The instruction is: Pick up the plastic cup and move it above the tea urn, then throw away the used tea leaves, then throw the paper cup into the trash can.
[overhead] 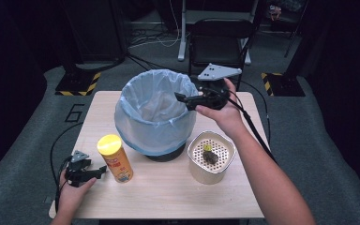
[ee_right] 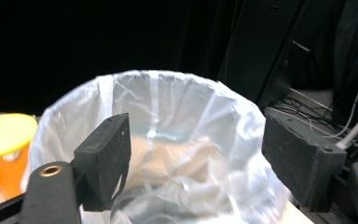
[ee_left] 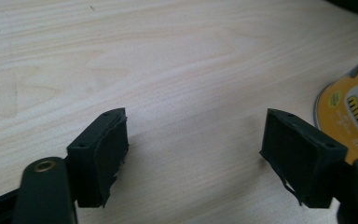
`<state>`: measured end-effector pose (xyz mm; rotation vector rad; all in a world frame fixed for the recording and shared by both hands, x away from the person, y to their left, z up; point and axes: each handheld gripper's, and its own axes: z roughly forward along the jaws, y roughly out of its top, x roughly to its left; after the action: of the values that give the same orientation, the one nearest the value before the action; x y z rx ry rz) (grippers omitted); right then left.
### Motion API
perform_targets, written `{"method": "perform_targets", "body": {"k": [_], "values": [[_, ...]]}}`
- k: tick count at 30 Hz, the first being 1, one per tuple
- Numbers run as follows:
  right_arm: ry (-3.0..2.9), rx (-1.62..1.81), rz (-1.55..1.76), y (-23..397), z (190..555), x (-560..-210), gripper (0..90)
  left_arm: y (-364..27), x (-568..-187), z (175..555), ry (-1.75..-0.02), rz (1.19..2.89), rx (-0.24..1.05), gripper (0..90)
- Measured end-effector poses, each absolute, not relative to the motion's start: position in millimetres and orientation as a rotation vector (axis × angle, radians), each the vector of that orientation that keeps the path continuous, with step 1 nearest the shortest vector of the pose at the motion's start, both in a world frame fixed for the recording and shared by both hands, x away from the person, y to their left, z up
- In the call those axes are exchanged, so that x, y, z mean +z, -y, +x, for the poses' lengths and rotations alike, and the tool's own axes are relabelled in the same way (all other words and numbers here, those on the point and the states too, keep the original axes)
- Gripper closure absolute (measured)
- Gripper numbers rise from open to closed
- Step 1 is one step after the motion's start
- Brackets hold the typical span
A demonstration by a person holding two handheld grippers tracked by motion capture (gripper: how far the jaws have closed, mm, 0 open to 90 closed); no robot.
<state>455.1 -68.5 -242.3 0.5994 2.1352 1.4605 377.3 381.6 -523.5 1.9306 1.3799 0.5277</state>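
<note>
A bin lined with a pale blue bag (overhead: 154, 112) stands at the middle of the wooden table (overhead: 168, 197). My right gripper (overhead: 182, 98) hovers at the bin's right rim, pointing left over its mouth. In the right gripper view the right gripper (ee_right: 196, 144) is open, with nothing between its pads and the bag (ee_right: 168, 102) beyond them. An orange can with a yellow lid (overhead: 115, 158) stands upright at the front left. My left gripper (overhead: 101, 170) lies low on the table just left of the can. In the left gripper view the left gripper (ee_left: 193, 135) is open over bare wood, the can (ee_left: 354, 112) at the right edge.
A white round container with a perforated insert (overhead: 211, 157) sits right of the bin, with a dark lump and a small yellow bit in it. A black chair (overhead: 218, 40) and cables lie on the floor beyond the table. Pale crumpled material lies inside the bag (ee_right: 168, 163).
</note>
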Motion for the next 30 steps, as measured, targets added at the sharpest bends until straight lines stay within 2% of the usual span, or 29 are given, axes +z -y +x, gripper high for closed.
{"method": "perform_targets", "body": {"k": [7, 11, 14, 17, 20, 30], "values": [[-2.114, 1.439, 0.649, 104, 449, -251, 24.1, -386, -517, 370, -1.352, 1.9, 0.521, 30.9], [-2.093, 1.418, 0.679, 119, 447, -257, 24.1, -386, -508, 367, -1.357, 1.899, 0.502, 31.3], [-2.091, 1.404, 0.689, 128, 442, -263, 24.1, -387, -497, 364, -1.355, 1.852, 0.469, 24.4], [-2.09, 1.381, 0.715, 136, 436, -271, 24.7, -389, -489, 359, -1.342, 1.828, 0.464, 23.5], [-2.078, 1.352, 0.727, 145, 430, -275, 29.1, -391, -480, 352, -1.323, 1.815, 0.482, 22.4], [-2.05, 1.328, 0.813, 180, 419, -289, 30.9, -391, -455, 339, -1.193, 1.829, 0.422, 14.3]]}}
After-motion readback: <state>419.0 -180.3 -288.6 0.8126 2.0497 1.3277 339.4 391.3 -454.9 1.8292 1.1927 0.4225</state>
